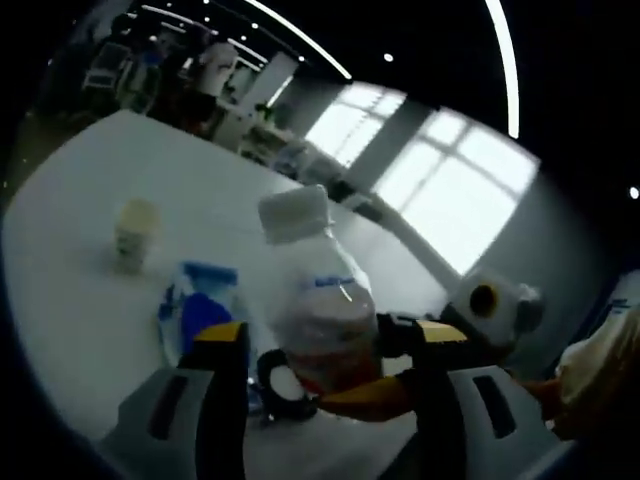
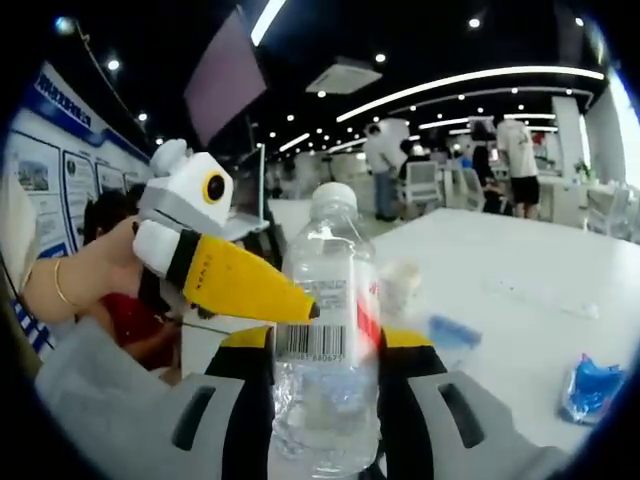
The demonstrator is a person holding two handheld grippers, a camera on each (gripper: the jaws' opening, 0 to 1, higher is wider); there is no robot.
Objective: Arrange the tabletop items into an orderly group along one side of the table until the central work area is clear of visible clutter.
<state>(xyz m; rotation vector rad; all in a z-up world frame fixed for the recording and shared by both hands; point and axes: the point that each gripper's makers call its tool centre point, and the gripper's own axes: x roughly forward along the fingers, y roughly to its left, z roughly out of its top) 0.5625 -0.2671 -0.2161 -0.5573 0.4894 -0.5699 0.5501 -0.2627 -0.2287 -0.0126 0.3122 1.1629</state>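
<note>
Your right tool (image 2: 325, 345) grips the clear water bottle (image 2: 328, 330) upright between its jaws, raised above the white counter (image 2: 500, 260). Your left tool (image 1: 325, 345) clamps the same bottle (image 1: 315, 300) from the other side. Behind it on the counter lie a blue packet (image 1: 200, 300) and, beyond that, a small pale cup (image 1: 135, 232).

No legible words anywhere. Barcode on the clear bottle's (image 2: 328, 340) label, digits beneath too small to read. Blue lettering on wall posters (image 2: 50, 170), blurred. Blue print on the bottle label in left gripper view (image 1: 325, 300), unreadable.
</note>
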